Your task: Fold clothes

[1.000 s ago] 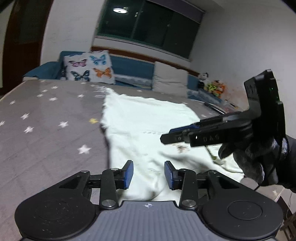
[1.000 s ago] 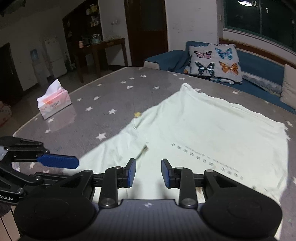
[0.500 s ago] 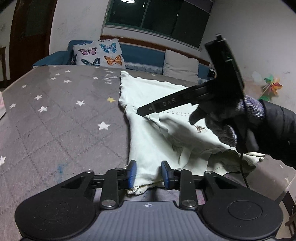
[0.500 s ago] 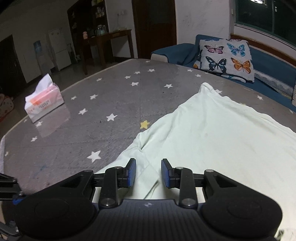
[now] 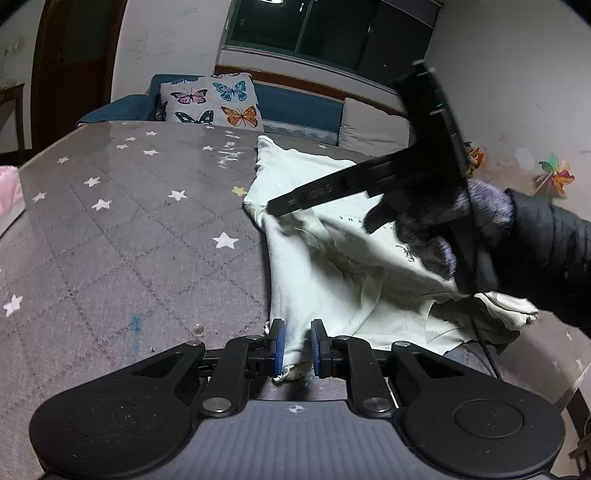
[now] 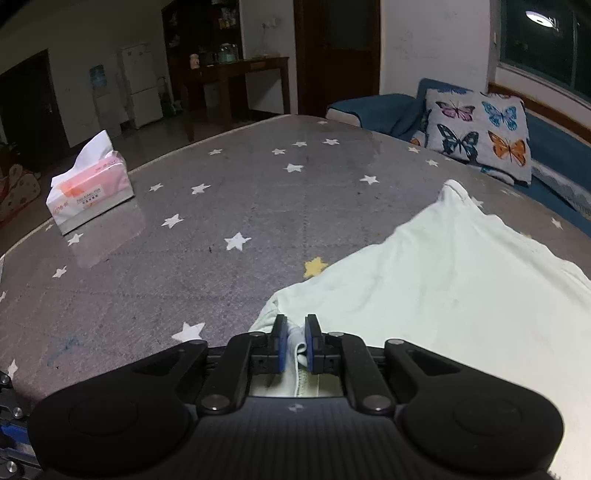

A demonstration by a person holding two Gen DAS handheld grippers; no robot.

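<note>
Lying across the right half of the star-print table [image 5: 122,236], the pale cream garment [image 5: 325,280] is spreading w/ its far corner pointing toward the sofa and its near end bunching up at the table edge; small printed text and a little motif are showing on the fabric under the person's arm. The left gripper [image 5: 294,345] is sitting at the garment's near corner w/ a frayed hem edge between its blue pads [image 5: 279,345], jaws narrowed around the cloth and apparently pinching it. In the right wrist view the right gripper [image 6: 294,341] is closing on a fold of the same garment [image 6: 461,295], a ribbed edge passing between its blue pads [image 6: 282,341], jaws nearly together and clamping the cloth. From the left wrist view that right gripper [image 5: 280,206] is appearing as a dark, motion-blurred bar reaching over the garment's left edge, and the fabric is rising in a ridge toward its tip. A gloved hand [image 5: 436,229] is gripping its handle, w/ a dark padded sleeve [image 5: 546,258] behind. Farther out, a pink tissue box [image 6: 90,188] is resting near the table's far-left edge, well apart from the garment. Beyond the table a butterfly-print cushion [image 5: 210,101] is leaning on a blue sofa [image 5: 299,110], under a dark window [image 5: 332,33]. A white fridge [image 6: 138,85] and a dark wooden side table [image 6: 236,81] are standing in the bkgd of the right wrist view.
</note>
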